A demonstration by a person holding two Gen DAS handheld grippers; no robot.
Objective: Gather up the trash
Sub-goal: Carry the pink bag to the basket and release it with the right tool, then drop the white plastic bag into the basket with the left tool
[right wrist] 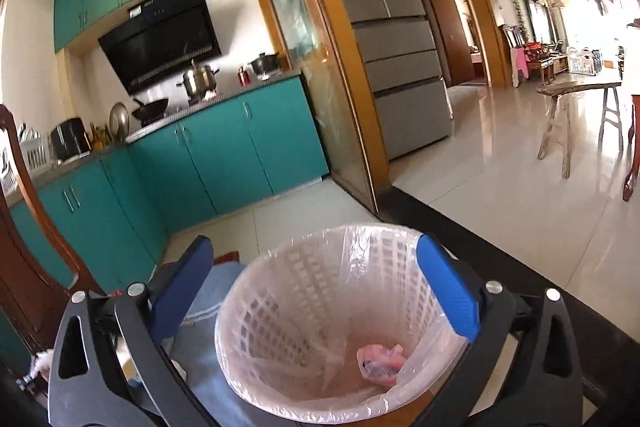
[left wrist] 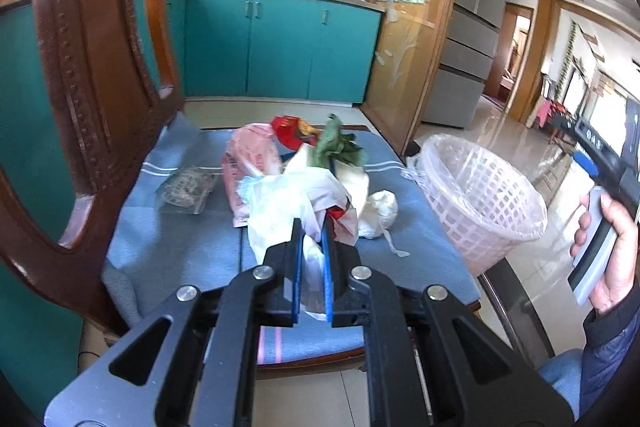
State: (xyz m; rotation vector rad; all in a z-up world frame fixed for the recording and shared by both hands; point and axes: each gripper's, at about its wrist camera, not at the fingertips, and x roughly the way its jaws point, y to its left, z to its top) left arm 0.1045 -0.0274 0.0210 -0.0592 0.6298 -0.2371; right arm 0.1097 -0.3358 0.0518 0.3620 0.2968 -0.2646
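Here the left gripper (left wrist: 311,233) is clamped narrow on a crumpled white plastic bag (left wrist: 296,199), whose film runs down between the two blue pads. The bag sits in a heap of trash near the middle of a blue cushion (left wrist: 168,247) on a wooden chair (left wrist: 92,75). In that heap a pink printed bag (left wrist: 250,163) lies toward the chair back, a red wrapper (left wrist: 290,131) and green leaves (left wrist: 338,143) lie toward the cushion's far edge, and a white knotted wad (left wrist: 382,213) lies toward its right edge. A clear packet (left wrist: 186,189) of something dark lies apart on the left of the cushion.

The right gripper (right wrist: 316,259) stands spread wide, nothing between its blue fingers (right wrist: 448,287), above a pink lattice wastebasket (right wrist: 304,291) lined with clear film. At the basket's bottom lies one crumpled pink-and-blue wrapper (right wrist: 380,361). The basket stands just beside the cushion's right edge.
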